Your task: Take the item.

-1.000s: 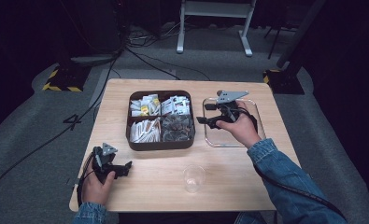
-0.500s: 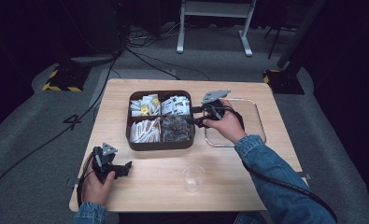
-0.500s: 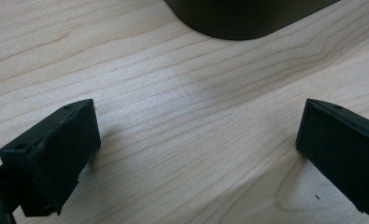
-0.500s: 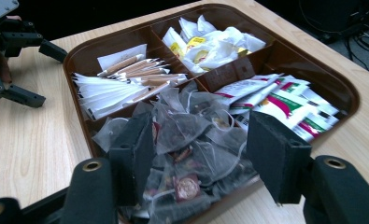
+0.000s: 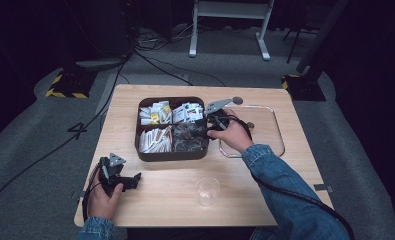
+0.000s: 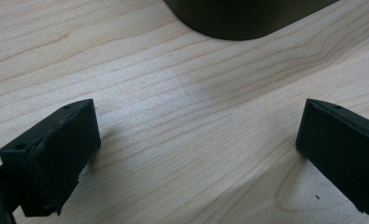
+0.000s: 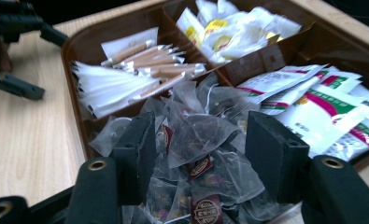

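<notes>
The dark brown four-compartment tray (image 5: 171, 155) sits at the middle of the wooden table (image 5: 295, 170). Its near-right compartment holds clear tea-bag sachets (image 7: 196, 135). The right gripper (image 7: 198, 140) hangs just over that heap, jaws spread with sachets between them (nothing pinched). The neighbouring compartments hold paper-wrapped sticks (image 7: 140, 58) and printed packets (image 7: 313, 102). A clear plastic tray (image 5: 270, 132) lies just right of the brown tray, a clear plastic cup (image 5: 207, 191) in front of it. The left gripper (image 6: 196, 144), jaws wide apart, rests near its front-left corner.
</notes>
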`<state>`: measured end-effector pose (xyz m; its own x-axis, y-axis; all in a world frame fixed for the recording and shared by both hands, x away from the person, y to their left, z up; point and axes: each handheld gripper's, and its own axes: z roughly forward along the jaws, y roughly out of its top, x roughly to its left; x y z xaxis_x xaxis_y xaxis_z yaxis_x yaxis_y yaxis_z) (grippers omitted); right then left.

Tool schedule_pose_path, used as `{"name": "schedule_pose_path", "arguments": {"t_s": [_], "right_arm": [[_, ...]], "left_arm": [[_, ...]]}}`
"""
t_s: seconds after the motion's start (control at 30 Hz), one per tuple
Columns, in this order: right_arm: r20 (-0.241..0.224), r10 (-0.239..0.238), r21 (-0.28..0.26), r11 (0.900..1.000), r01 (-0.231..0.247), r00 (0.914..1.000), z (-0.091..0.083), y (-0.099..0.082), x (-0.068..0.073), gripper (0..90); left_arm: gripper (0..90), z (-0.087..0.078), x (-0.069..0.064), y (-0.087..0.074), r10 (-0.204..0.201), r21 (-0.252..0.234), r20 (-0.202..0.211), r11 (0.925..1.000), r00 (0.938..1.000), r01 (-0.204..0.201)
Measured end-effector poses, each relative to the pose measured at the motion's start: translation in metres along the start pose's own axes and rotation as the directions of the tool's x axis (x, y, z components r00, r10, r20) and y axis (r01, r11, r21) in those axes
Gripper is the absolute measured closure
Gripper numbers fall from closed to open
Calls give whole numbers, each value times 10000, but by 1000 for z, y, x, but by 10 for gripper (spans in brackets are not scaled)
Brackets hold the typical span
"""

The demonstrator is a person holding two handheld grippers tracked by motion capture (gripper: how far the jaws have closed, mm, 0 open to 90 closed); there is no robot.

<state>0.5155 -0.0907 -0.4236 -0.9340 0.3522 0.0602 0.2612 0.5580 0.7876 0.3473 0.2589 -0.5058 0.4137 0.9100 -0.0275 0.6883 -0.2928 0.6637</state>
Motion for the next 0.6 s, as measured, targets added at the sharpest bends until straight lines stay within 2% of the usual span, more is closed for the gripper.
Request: {"name": "schedule_pose_path", "arguments": {"t_s": [0.17,0.3,0.5,0.57,0.6], "right_arm": [[-84,-18,210,9998,19,10000,14,0,2,439],[-23,-34,389,9992,35,10000,19,-1,3,443],[-46,-264,828,9962,267,9996,31,-3,6,468],[-46,-343,936,9950,346,9994,33,-3,8,491],[93,-566,1100,9924,552,9984,34,-2,10,568]], "left_arm": [[1,0,0,0,0,-5,1,10000,10000,0],[2,0,0,0,18,-2,17,10000,10000,-18],[1,0,0,0,22,-2,20,10000,10000,-22],[1,0,0,0,22,-1,17,10000,10000,-22],[1,0,0,0,20,-2,19,10000,10000,-20]]}}
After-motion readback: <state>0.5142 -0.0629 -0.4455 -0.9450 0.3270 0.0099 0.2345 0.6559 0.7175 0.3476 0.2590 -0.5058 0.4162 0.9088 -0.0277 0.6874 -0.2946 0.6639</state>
